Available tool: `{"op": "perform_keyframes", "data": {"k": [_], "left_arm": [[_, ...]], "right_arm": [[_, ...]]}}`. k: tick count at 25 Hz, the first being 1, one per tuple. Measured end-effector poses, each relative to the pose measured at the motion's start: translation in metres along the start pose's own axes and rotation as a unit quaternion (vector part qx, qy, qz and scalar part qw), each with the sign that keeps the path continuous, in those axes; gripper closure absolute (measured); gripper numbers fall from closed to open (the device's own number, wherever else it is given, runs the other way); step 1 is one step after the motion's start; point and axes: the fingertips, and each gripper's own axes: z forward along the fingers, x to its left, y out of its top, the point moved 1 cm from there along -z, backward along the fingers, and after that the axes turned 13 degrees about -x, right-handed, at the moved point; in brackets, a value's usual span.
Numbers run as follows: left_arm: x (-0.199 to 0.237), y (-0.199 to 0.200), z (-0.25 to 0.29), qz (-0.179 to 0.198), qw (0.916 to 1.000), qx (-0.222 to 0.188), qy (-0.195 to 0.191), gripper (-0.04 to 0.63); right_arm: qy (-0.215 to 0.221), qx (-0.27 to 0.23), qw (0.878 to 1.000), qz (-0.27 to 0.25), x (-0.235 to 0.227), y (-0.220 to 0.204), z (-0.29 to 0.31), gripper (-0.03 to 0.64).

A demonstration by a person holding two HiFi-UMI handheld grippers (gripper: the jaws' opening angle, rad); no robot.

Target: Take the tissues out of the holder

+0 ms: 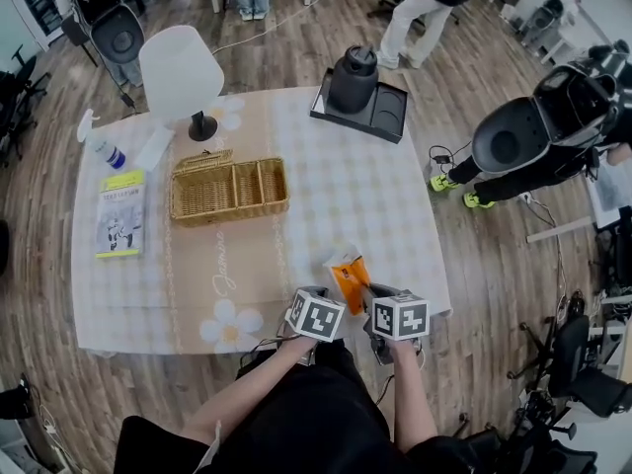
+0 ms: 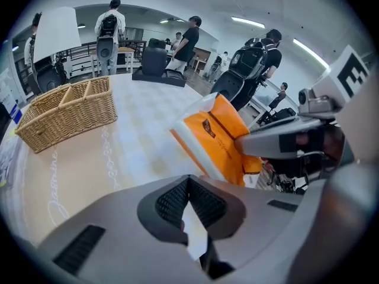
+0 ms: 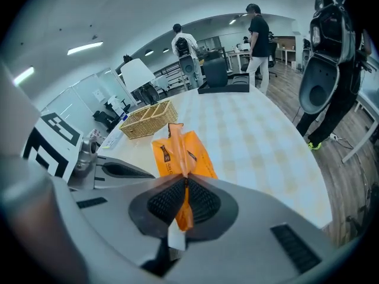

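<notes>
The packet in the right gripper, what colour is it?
The packet is orange with a white edge, clearest in the left gripper view.

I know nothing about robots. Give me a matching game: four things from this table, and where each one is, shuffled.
1. orange tissue pack
2. wicker basket
3. black jug
4. book

A. on a black tray
B. flat near the left edge of the table, seen from the head view
C. pinched in the right tongs
D. next to the white lamp

Pairs: 1-C, 2-D, 3-A, 4-B.
</notes>
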Motion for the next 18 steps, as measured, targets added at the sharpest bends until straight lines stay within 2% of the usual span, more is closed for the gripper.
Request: {"op": "perform_keyframes", "data": {"k": [18], "left_arm": [[-0.042, 0.017, 0.038, -0.049, 0.9983, -0.007, 0.031, 0.594]], "right_arm": [[0.020, 0.021, 0.999, -0.040, -0.083, 0.025, -0.004, 0.600]]}}
